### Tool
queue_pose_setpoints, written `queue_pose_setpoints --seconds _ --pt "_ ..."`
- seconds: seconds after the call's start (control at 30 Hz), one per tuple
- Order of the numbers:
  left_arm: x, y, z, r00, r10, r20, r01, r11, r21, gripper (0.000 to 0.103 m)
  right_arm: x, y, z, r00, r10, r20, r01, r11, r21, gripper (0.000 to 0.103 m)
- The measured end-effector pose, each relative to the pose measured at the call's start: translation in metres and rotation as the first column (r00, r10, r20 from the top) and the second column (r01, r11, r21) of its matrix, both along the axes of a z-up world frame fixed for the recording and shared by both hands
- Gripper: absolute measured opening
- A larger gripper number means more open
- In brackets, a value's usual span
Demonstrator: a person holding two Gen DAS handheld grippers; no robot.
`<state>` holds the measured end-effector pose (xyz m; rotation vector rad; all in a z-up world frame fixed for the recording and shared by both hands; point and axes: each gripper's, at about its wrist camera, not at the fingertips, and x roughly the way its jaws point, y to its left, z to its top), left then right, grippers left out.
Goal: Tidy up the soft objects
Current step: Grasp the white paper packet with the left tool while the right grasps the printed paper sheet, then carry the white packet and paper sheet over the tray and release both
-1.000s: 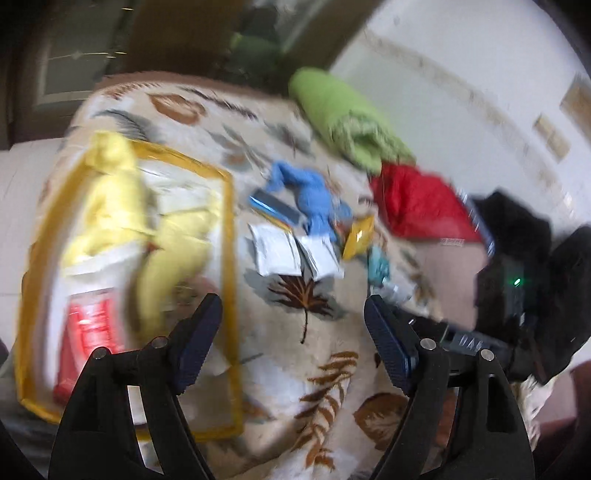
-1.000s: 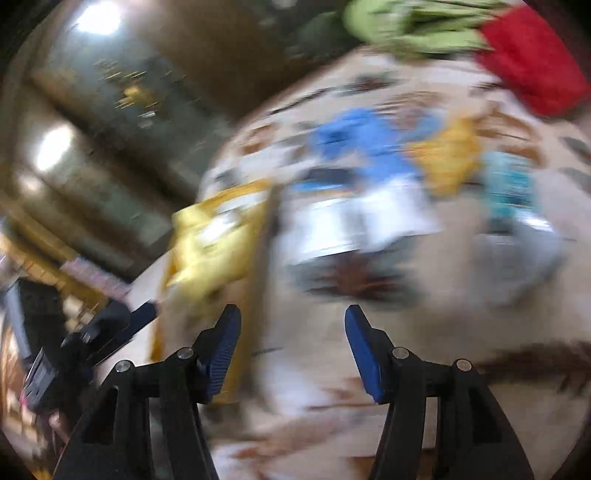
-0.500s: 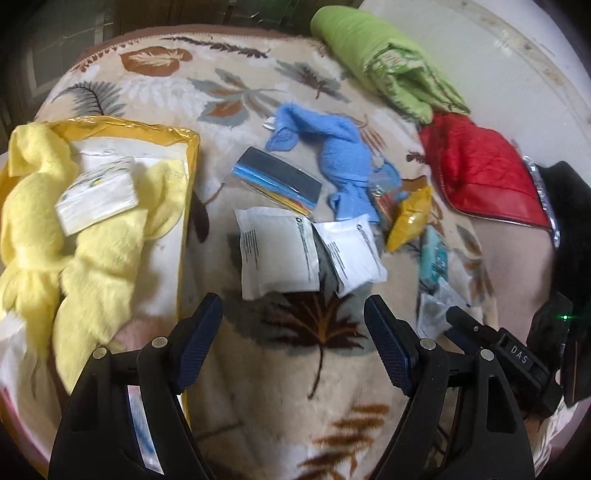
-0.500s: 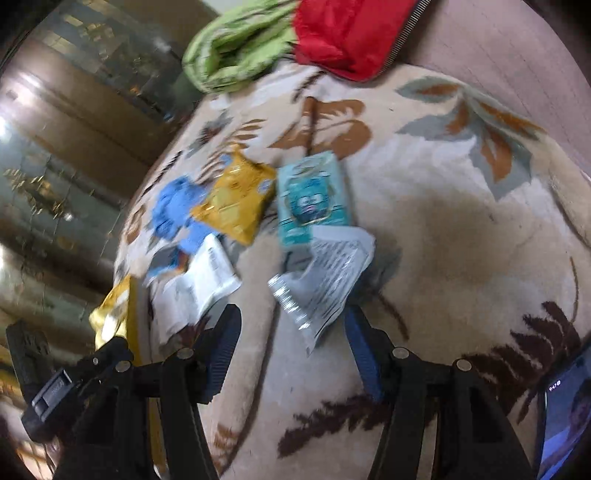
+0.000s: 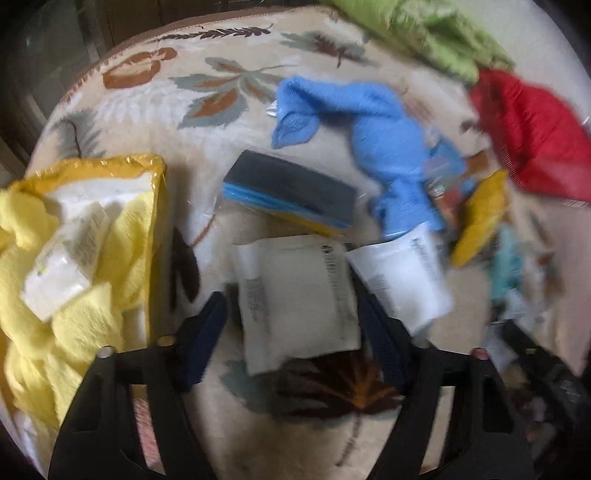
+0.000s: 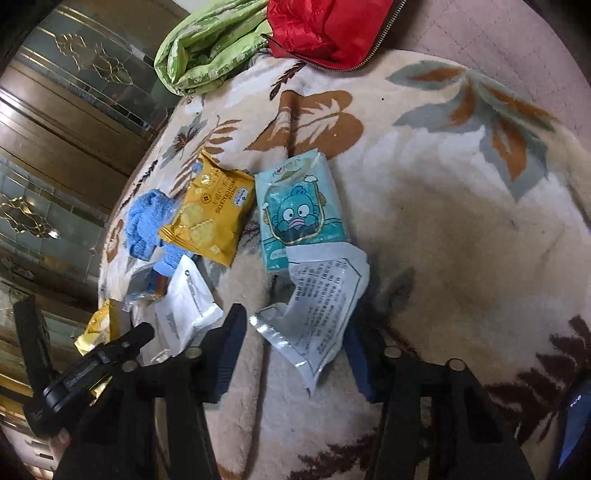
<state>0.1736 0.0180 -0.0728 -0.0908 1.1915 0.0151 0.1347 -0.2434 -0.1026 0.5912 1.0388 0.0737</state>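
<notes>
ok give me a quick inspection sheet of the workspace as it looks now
surface: leaf-print blanket, soft and uneven
job's things: white pouch between the left gripper fingers; silver printed packet between the right gripper fingers; blue cloth; yellow towel in the yellow bag
clutter: yellow cracker packet, teal tissue pack, sponge pack
grippers: both open, neither gripping
cables: nothing seen
surroundings: green bedding, red jacket, glass-panelled doors

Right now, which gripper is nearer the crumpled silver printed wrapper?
Right. The right gripper straddles the silver wrapper; the left gripper sits over a white pouch farther left.
</notes>
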Motion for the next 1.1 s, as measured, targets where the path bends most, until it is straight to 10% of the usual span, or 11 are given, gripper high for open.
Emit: queue_pose_setpoints --seconds 0.3,0.37,0.7,1.1 --pt "0.015 -0.015 -0.011 0.997 -0.042 -0.061 0.047 0.995 0.086 0.066 0.001 0.004 0.0 1.0 -0.002 -0.009 0.002 0.999 -0.043 0.049" --pt "0.01 -0.013 -0.008 0.997 -0.063 -0.04 0.066 0.993 0.094 0.049 0.002 0.006 0.0 1.0 0.003 -0.008 -0.003 0.998 -0.06 0.049" --pt "-0.059 0.01 0.008 0.99 -0.124 0.059 0.134 0.968 -0.212 0.043 -0.01 0.015 0.003 0.998 0.06 0.013 -0.058 0.993 -0.101 0.035" --pt "-0.132 0.041 0.058 0.971 0.011 0.24 0.087 0.916 -0.392 0.043 -0.049 0.076 0.036 0.934 0.333 0.129 -0.337 0.941 0.01 0.035"
